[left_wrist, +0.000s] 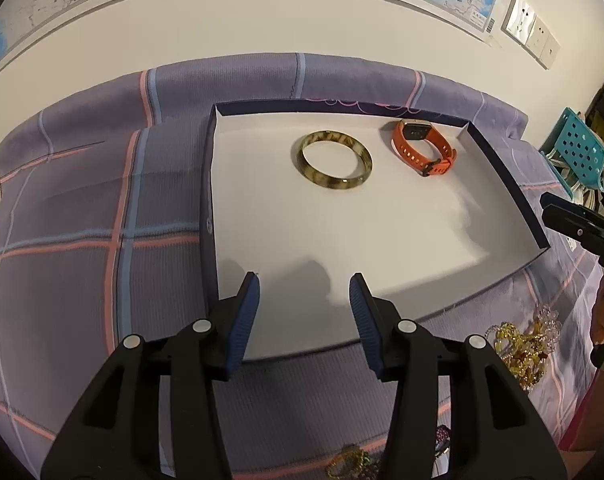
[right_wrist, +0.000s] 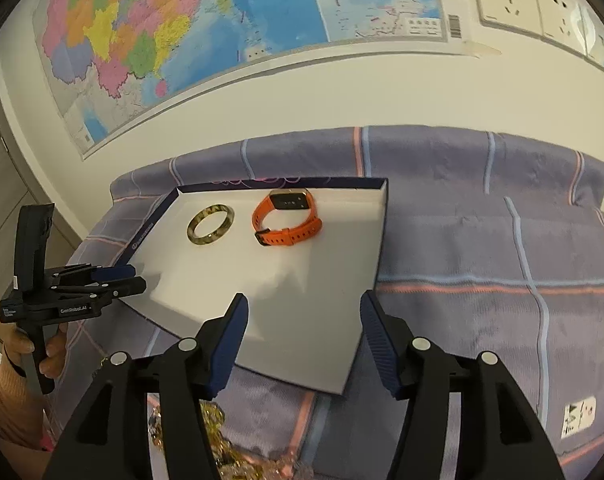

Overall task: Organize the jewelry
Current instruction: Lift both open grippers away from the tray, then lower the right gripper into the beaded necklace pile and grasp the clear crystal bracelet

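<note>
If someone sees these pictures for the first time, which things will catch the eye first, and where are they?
The orange watch stands out most; it lies near the far wall of the white tray, with the mottled bangle beside it, apart from it. The tray rests on a purple plaid cloth. In front of the tray lies a heap of golden beaded jewelry, not yet put in.
</note>
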Demonstrator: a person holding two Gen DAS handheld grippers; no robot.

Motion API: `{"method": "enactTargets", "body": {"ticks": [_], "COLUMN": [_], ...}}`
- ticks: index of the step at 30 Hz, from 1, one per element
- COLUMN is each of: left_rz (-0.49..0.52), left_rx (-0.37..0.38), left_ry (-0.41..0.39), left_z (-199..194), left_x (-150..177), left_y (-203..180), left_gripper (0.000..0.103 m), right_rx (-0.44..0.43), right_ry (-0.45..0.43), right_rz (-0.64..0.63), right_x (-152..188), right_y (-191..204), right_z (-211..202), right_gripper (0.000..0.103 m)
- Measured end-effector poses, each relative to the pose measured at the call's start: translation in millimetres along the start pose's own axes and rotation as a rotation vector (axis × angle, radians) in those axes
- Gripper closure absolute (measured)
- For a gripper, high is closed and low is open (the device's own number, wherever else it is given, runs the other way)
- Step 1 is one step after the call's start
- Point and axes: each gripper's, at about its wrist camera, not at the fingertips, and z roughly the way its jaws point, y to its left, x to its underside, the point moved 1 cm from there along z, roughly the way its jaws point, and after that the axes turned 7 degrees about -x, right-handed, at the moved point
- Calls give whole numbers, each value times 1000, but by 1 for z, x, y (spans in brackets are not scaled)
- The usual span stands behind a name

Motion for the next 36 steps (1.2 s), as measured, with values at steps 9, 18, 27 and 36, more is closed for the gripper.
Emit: {"method": "enactTargets", "body": {"ticks": [9, 18, 27, 36], "left_rz": [-42, -67, -23, -44], "left_rx": [6, 14, -3, 17], "left_ry": [7, -20, -166, -185], "left_z": [-5, -17, -62, -76], "left_x": [8, 14, 36, 63], "left_y": [-1, -4, -16, -8], "left_gripper": [55, 47, 34, 32], "right_rx": [-22, -30, -88, -100], "right_ry": [28, -15, 16, 146], "right_rz": [22, -8, -267, -368], "right_x": [6, 10, 41, 82], "right_y": [-3, 4, 67, 95], "right_z": [11, -3, -36, -19], "right_gripper": [39, 34, 44, 72]}}
